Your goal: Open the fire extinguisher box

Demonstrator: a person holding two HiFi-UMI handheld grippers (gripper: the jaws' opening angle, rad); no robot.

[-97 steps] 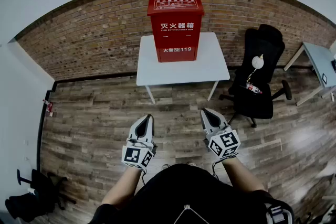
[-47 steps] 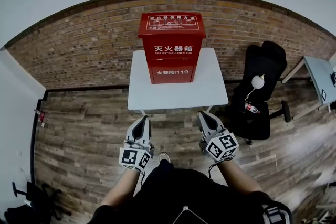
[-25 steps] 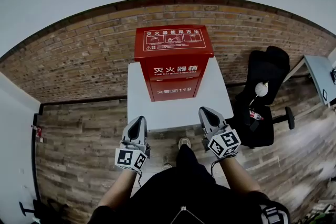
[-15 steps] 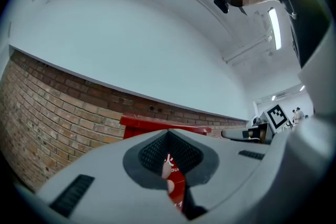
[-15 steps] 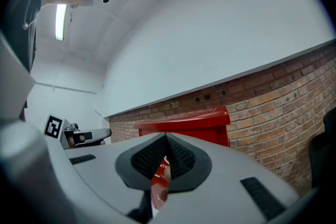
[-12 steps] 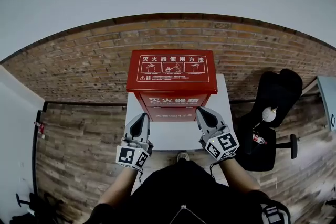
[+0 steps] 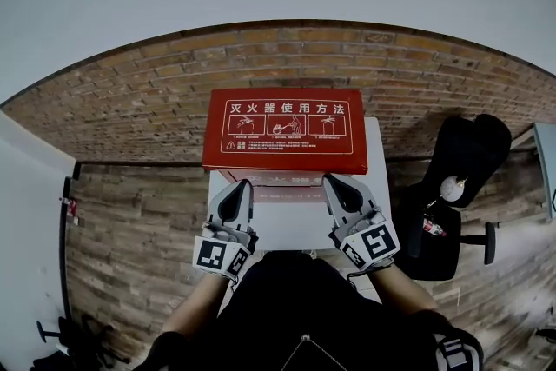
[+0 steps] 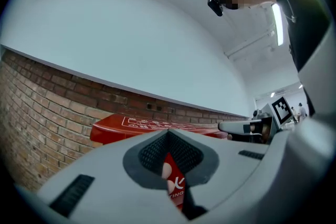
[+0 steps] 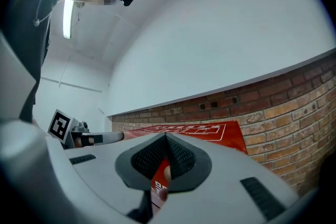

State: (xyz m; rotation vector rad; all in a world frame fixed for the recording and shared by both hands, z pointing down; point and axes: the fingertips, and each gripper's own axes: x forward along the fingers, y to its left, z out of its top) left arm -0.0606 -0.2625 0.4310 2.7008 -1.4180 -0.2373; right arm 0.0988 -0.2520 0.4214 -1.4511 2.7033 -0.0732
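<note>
A red fire extinguisher box (image 7: 285, 130) stands on a small white table (image 7: 295, 226) against the brick wall, and its lid with white instruction pictures faces me. My left gripper (image 7: 238, 185) is shut and empty, its tip just below the lid's front edge on the left. The right gripper (image 7: 334, 181) is shut and empty too, at the same edge on the right. In the left gripper view the red lid (image 8: 131, 126) lies just beyond the shut gripper (image 8: 168, 136). In the right gripper view the lid (image 9: 212, 131) shows past the shut gripper (image 9: 166, 137). The box front is mostly hidden.
A brick wall (image 7: 130, 104) runs behind the table. A black office chair (image 7: 465, 178) with small items on its seat stands to the right. A desk corner (image 7: 547, 154) shows at the far right edge. Wooden floor (image 7: 130, 230) lies to the left.
The person has walked up to the table, so the box now looks larger and closer. Both grippers have come up to the lid's front edge and stay shut.
</note>
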